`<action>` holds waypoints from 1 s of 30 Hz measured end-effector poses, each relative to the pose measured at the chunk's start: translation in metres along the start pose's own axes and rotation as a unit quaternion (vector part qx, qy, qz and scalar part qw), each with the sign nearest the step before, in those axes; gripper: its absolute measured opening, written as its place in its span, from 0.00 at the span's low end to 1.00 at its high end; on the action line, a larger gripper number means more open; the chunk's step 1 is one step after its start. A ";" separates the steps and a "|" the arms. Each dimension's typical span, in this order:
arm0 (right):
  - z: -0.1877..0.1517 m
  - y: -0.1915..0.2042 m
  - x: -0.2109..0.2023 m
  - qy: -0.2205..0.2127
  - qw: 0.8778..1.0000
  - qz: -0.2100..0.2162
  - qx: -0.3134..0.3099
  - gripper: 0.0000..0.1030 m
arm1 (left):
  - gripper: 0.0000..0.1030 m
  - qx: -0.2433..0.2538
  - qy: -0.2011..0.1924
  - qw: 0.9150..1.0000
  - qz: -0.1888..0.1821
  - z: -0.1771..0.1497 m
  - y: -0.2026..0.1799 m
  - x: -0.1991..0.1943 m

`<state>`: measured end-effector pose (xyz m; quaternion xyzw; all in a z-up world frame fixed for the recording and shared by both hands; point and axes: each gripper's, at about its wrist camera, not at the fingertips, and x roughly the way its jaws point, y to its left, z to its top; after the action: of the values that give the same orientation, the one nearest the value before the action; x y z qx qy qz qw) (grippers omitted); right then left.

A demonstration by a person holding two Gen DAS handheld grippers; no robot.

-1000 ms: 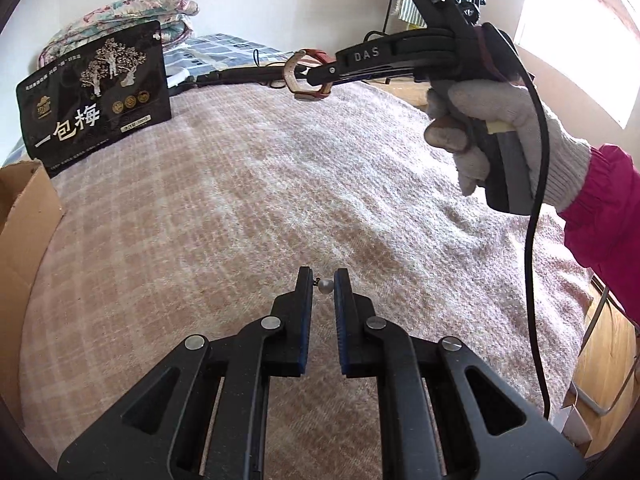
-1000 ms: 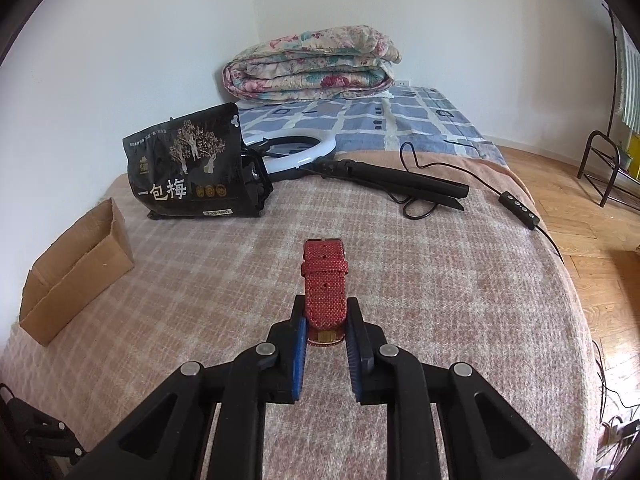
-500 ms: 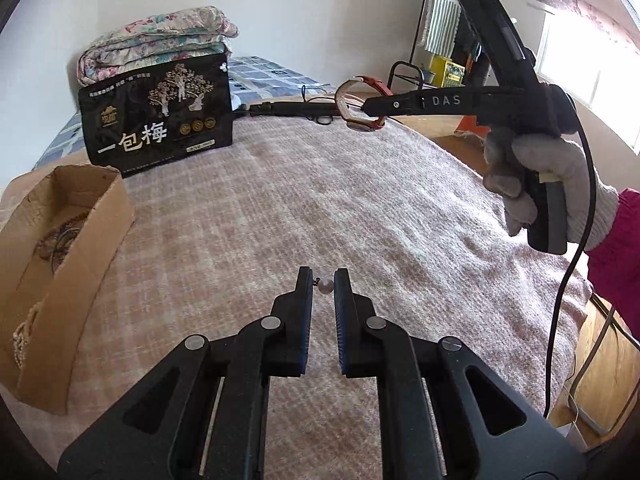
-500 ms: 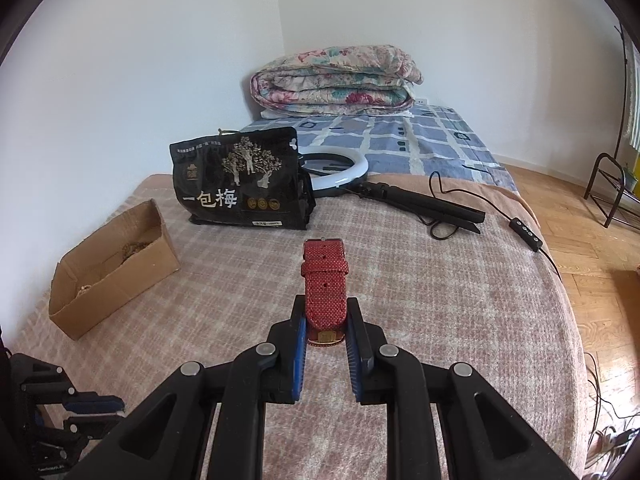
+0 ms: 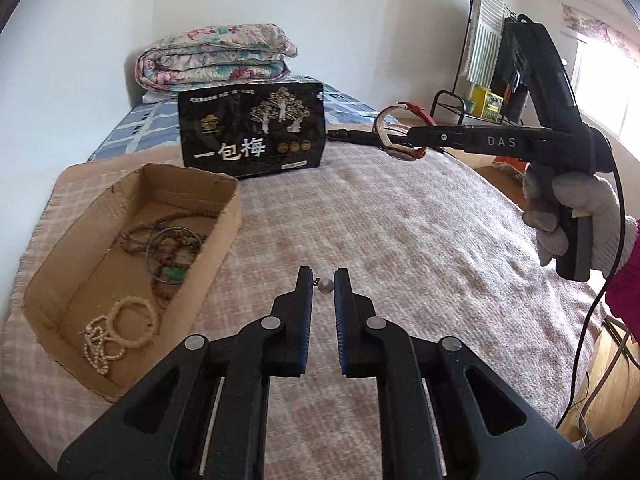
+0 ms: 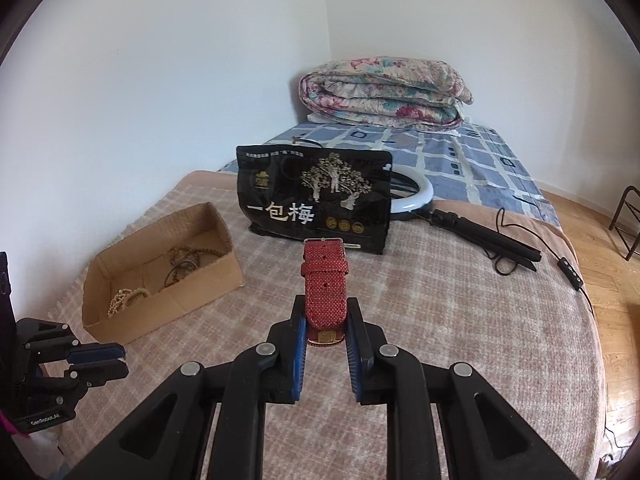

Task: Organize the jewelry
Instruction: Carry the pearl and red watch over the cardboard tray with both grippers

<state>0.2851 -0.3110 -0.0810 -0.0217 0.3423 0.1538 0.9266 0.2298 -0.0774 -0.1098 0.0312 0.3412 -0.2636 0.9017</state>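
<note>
On the bed's checked blanket [image 5: 400, 216], at the near left, sits an open cardboard box [image 5: 224, 216] already holding wooden bead strings [image 5: 168, 240] and pale bead bracelets [image 5: 120, 324], so it looks like the collecting place for the jewelry. Both grippers hover over the blanket with a piece each, seemingly bound for that box. The left gripper [image 5: 323, 286] points far across the bed, level and low, its fingers drawn narrow onto a small pearl-like bead [image 5: 325, 285] with a tiny metal loop; whether more hangs below, I cannot tell. The right gripper [image 6: 326, 330] is held higher at the right by a gloved hand [image 5: 568, 216], its fingers closed on a red wristwatch [image 6: 325, 280] at the case, strap standing upright. Behind stand a black snack bag [image 5: 252, 128] and a folded quilt [image 5: 216, 56].
</note>
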 end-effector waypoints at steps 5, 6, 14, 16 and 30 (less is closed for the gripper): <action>0.010 0.030 0.010 -0.001 1.000 0.016 -0.015 0.16 | 0.09 -0.016 -0.009 1.000 0.025 -0.001 0.032 -0.014; 0.012 0.036 0.012 0.000 1.000 0.019 -0.017 0.16 | 0.09 -0.019 -0.011 0.999 0.031 -0.002 0.038 -0.017; 0.023 0.078 0.031 0.002 0.998 0.047 -0.029 0.16 | 0.09 -0.063 -0.021 0.994 0.084 0.002 0.090 -0.033; 0.026 0.089 0.036 0.004 0.998 0.054 -0.034 0.16 | 0.09 -0.072 -0.023 0.992 0.097 0.003 0.103 -0.035; 0.038 0.145 0.076 0.014 0.994 0.097 -0.054 0.16 | 0.09 -0.095 -0.028 0.984 0.151 0.007 0.156 -0.039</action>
<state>0.3205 -0.1472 -0.0909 -0.0402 0.3467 0.2609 0.9001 0.2869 0.0724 -0.0998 -0.0107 0.3303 -0.0915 0.9394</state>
